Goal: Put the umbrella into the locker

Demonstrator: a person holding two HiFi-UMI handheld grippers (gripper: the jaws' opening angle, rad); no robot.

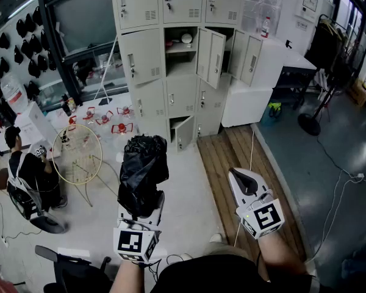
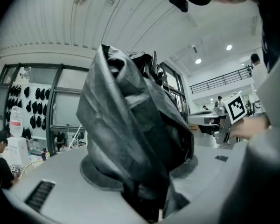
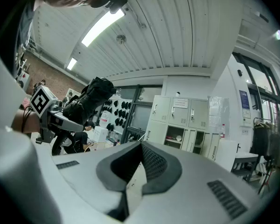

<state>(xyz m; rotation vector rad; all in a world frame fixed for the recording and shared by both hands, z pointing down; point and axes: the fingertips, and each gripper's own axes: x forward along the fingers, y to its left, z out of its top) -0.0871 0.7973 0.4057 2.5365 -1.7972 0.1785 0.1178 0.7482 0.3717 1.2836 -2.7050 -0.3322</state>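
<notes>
A seated person in black (image 1: pixel 25 166) and a round yellow wire hoop (image 1: pixel 77 154) are at far left. The left gripper (image 1: pixel 140 207) pinches a bundled black fabric umbrella (image 1: pixel 143 170), held upright, well short of the pale grey metal lockers (image 1: pixel 143 54). That fabric fills the left gripper view and hides the lockers there. The right gripper (image 1: pixel 243 177), pressed together and empty, sees them past its tips, several doors ajar.

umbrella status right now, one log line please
phase: carry | left gripper: shut on umbrella | right gripper: fingers together, empty | lockers: ahead, several doors open | umbrella: not yet in a locker
</notes>
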